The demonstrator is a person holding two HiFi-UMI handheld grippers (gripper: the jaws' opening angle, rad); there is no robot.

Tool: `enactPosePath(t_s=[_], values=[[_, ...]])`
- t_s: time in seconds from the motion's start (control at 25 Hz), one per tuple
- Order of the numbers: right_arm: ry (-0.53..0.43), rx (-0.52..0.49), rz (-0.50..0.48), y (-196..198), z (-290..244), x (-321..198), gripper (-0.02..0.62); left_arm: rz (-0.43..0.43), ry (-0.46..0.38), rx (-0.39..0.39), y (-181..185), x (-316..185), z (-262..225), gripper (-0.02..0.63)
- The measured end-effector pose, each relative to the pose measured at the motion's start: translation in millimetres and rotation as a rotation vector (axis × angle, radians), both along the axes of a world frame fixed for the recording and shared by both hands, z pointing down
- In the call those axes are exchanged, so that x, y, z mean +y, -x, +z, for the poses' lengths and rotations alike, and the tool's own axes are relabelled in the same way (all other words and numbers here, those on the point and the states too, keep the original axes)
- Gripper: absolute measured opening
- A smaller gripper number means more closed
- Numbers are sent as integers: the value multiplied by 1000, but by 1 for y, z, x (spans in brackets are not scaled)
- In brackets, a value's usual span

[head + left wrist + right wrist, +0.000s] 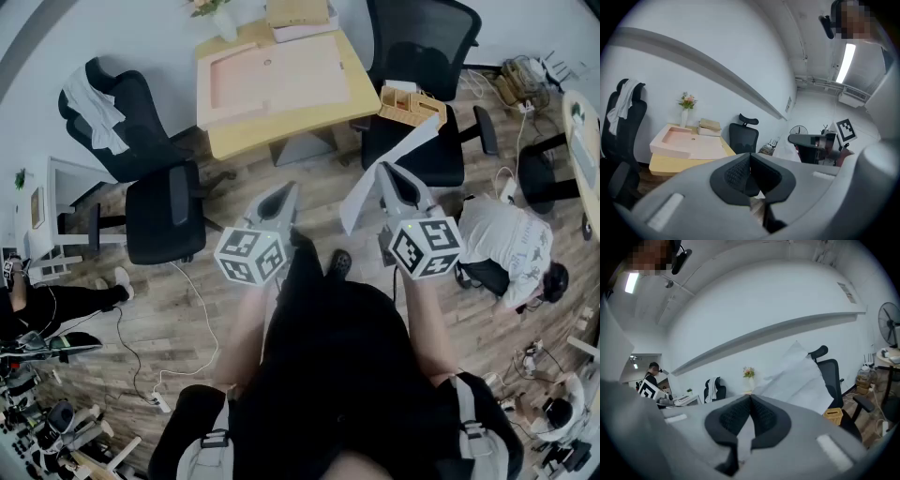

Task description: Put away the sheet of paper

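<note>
Closest to us, the right gripper (386, 171) has its fingers (729, 420) pinching the sheet of paper (412, 141) in mid-air over the floor, btw us and the worktop (281, 131). The left gripper (287, 189) sits just beside it w/ fingers (736, 176) pressed together on nothing. We judge pickup done but stowing not, as the sheet rests nowhere yet. Its long axis runs diagonally, w/ the short end hanging near-left below the fingers and the longer free end pointing far-right toward the black chair (412, 56).
</note>
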State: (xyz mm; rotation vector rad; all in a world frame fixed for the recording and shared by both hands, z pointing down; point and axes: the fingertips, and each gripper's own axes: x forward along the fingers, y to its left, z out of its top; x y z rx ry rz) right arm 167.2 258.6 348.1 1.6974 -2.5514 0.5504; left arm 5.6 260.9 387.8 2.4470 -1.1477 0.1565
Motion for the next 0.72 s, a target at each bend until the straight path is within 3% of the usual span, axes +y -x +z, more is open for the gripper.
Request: enactPosePath(t_s=[0.72], values=[[0,-73,-33,-1,-4,36,3,15,-4,-28,-8,32,-2,9]])
